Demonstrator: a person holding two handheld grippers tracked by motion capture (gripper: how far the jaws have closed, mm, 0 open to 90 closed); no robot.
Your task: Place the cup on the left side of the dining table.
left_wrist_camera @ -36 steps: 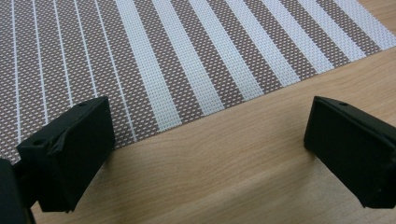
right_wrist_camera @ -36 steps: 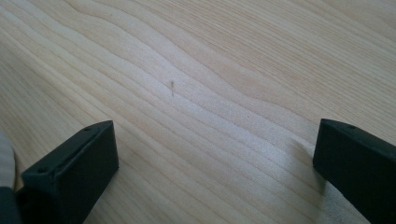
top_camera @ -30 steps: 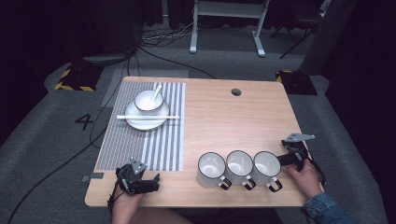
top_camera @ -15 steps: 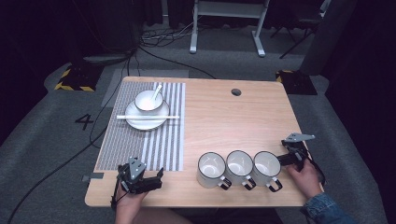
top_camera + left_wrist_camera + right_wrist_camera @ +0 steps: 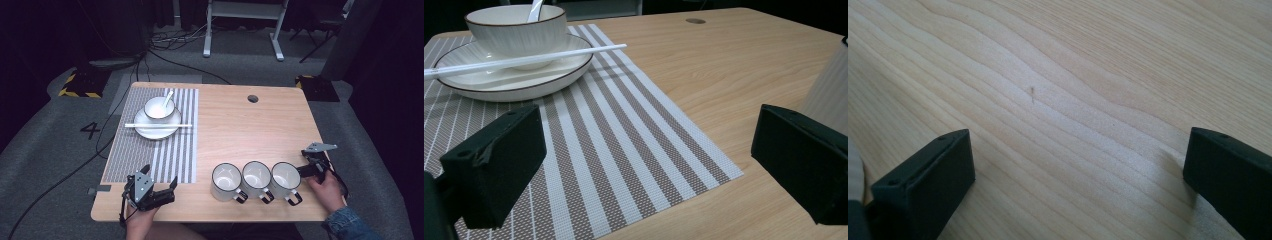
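Three white mugs stand in a row near the table's front edge: left, middle, right. My right gripper is just right of the right mug, low over the wood, jaws open with bare table between them. At the front left, my left gripper is open over the near corner of the striped placemat, pointing toward the mugs. In the left gripper view its jaws frame the placemat, and a mug's ribbed side stands behind the right jaw.
On the far part of the placemat stands a plate with a bowl and spoon on it, and chopsticks across its rim. The wooden table has a cable hole at the back. Floor cables and a stand lie beyond.
My left gripper has shifted a little to the right along the front edge, and its jaws now show spread apart. The right gripper and the mugs have not moved.
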